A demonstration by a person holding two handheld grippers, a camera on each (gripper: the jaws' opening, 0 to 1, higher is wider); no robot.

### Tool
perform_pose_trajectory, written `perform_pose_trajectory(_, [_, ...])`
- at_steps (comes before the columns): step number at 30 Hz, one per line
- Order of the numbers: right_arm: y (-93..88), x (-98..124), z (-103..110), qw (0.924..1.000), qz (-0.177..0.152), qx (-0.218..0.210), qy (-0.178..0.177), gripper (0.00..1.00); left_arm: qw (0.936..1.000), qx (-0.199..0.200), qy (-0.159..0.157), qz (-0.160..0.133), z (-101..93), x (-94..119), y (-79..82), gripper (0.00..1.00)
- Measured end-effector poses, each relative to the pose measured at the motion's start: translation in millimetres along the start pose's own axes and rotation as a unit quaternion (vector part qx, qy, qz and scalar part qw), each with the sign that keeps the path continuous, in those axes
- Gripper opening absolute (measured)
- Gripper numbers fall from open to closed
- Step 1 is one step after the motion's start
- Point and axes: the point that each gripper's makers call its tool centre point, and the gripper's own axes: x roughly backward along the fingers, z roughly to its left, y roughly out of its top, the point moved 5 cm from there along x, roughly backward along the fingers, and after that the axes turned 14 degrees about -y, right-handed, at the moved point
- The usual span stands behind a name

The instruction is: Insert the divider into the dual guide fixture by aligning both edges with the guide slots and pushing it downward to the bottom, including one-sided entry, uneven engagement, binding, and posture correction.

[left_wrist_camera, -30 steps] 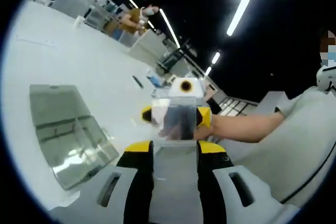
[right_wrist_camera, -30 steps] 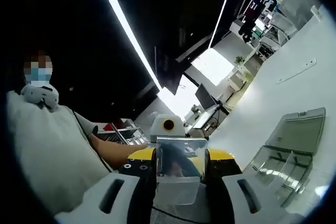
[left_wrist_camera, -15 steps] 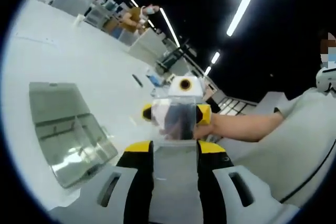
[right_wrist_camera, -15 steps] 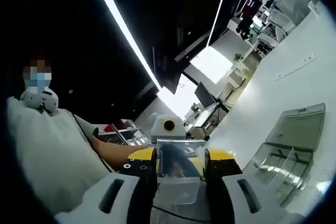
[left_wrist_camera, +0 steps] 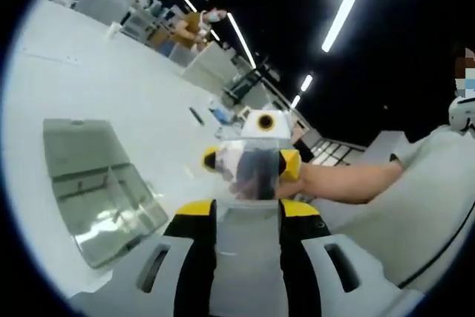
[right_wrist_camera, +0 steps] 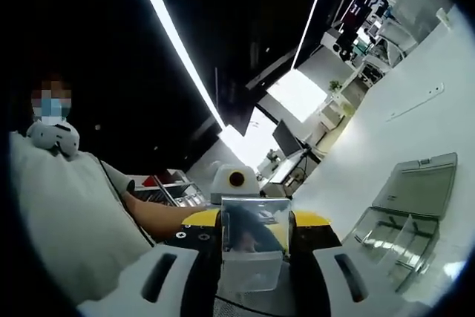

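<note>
Together, my left tool and right tool clamp the clear plastic divider, the transparent guide fixture lying left on the white desk.

Left gripper view looking along its own jaws toward the right gripper close ahead, right gripper view facing back at the left gripper, both tilted, sharing the clear divider centre frame and the fixture at the side.

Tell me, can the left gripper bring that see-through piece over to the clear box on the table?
Probably yes. Both the left gripper and right gripper pinch the clear divider in the air, the open clear box lies off to one side, and only bare white table lies between them.
</note>
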Motion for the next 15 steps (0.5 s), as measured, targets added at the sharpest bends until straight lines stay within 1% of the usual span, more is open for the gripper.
perform_pose_trajectory(2, [0.4, 0, -2, 1.0000, -0.003, -0.002, -0.003, 0.31, 1.0000, 0.001, 0.004, -0.002, -0.2, 0, 0.5, 0.30])
perform_pose_trajectory(5, [-0.9, 0, -4, 1.0000, -0.001, -0.001, -0.010, 0.31, 0.9996, -0.020, 0.018, 0.011, 2.2, -1, -0.8, 0.31])
perform_pose_trajectory(7, [-1.9, -1, -4, 0.9999, -0.001, 0.004, -0.016, 0.31, 0.9991, -0.029, 0.024, 0.018, 1.7, -2, -1.2, 0.33])
perform_pose_trajectory(11, [-3.5, -2, -8, 0.9995, 0.001, 0.006, -0.031, 0.31, 0.9968, -0.052, 0.048, 0.037, 4.3, -4, -3.0, 0.35])
perform_pose_trajectory(12, [-4.7, -2, -12, 0.9990, 0.005, 0.011, -0.044, 0.31, 0.9957, -0.062, 0.053, 0.042, 4.7, -5, -3.1, 0.35])
perform_pose_trajectory(15, [-6.2, -1, -16, 0.9984, 0.006, 0.011, -0.055, 0.31, 0.9937, -0.074, 0.067, 0.050, 4.8, -6, -2.8, 0.36])
